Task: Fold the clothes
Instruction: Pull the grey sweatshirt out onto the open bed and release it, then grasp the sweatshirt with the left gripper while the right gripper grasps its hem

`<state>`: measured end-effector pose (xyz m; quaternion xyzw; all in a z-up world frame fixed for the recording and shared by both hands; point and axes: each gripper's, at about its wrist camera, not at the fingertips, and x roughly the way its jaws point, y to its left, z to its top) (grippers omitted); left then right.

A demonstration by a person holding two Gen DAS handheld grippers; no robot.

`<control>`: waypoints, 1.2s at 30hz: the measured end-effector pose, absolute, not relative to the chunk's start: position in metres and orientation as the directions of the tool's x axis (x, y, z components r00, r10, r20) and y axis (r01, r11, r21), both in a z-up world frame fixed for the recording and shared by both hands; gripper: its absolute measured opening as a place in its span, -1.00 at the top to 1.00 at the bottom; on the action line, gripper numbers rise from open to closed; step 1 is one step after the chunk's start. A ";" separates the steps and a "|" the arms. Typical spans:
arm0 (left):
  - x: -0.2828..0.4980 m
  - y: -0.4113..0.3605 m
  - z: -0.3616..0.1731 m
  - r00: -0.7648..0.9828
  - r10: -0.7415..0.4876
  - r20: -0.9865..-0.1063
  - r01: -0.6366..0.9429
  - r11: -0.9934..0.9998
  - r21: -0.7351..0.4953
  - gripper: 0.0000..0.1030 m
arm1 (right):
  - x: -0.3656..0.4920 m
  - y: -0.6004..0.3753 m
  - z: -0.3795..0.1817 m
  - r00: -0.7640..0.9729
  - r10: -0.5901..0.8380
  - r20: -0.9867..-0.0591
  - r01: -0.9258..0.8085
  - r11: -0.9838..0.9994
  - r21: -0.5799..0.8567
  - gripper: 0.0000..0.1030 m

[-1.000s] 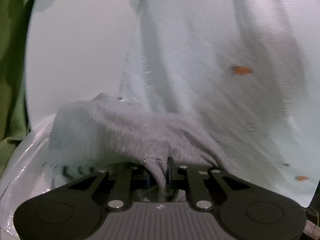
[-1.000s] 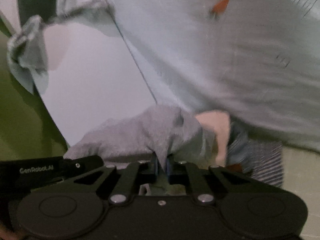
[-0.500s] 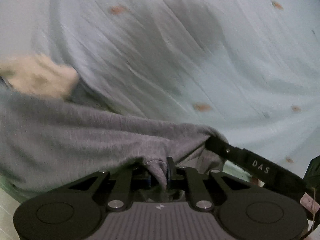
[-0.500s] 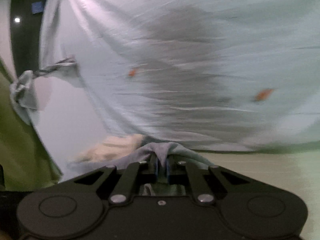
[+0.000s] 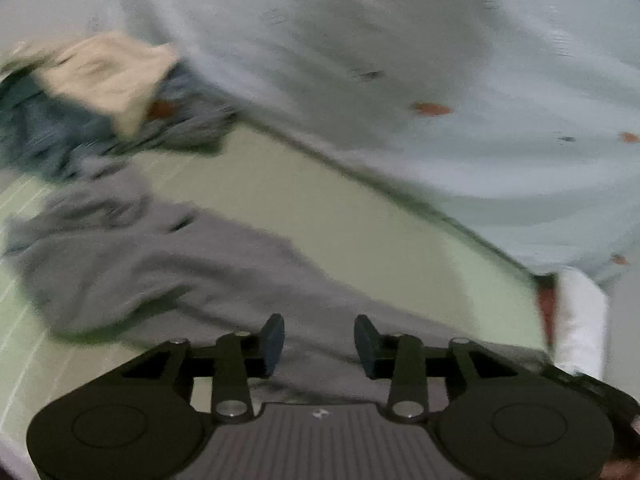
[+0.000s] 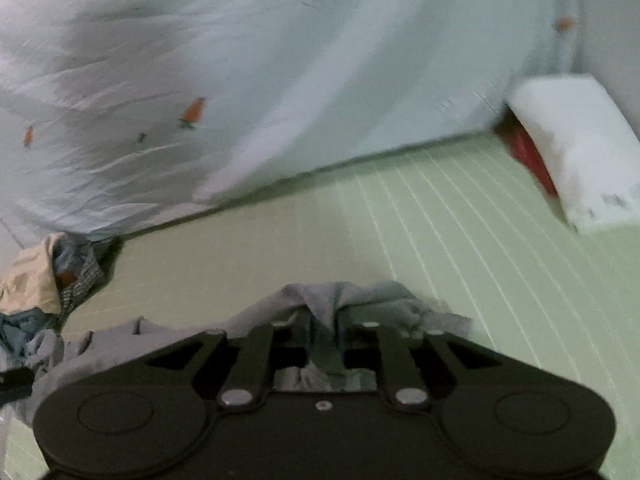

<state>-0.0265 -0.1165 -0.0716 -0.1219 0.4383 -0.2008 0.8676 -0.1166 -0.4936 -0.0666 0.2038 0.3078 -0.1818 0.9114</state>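
A grey garment (image 5: 140, 264) lies spread and rumpled on the pale green striped mat (image 5: 320, 208). My left gripper (image 5: 319, 344) hovers over its near edge. Its jaws are opening and stand apart, and the cloth lies below them rather than between the pads. In the right wrist view the same grey garment (image 6: 360, 296) bunches up between the fingers of my right gripper (image 6: 326, 340). Those jaws are opening too, but a fold of cloth still sits pinched between the pads. The view is blurred.
A pile of other clothes (image 5: 100, 92) (image 6: 40, 280), cream and blue checked, lies at the mat's far left. A pale sheet with small orange prints (image 5: 400, 60) (image 6: 240, 80) hangs behind the mat. A white bundle with red (image 6: 572, 152) sits at the right.
Both grippers swung down from the hanging sheet to the green mat with the grey garment. The left gripper let go of the cloth, which now lies on the mat. The right still has a fold.
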 end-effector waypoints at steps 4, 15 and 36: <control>-0.017 -0.089 -0.087 0.532 -0.375 -0.759 0.108 0.919 -0.379 -0.20 | -0.128 -0.492 -0.064 0.755 -0.223 -0.617 0.466 0.844 0.266 0.16; 0.001 -0.052 -0.107 0.559 -0.227 -0.798 -0.055 0.950 -0.308 -0.59 | -0.108 -0.480 -0.071 0.726 -0.160 -0.669 0.436 0.859 0.268 -0.43; 0.123 -0.052 -0.138 0.499 -0.011 -0.867 -0.162 0.981 -0.106 -0.61 | 0.003 -0.552 -0.136 0.478 -0.276 -0.834 0.632 0.767 0.108 -0.59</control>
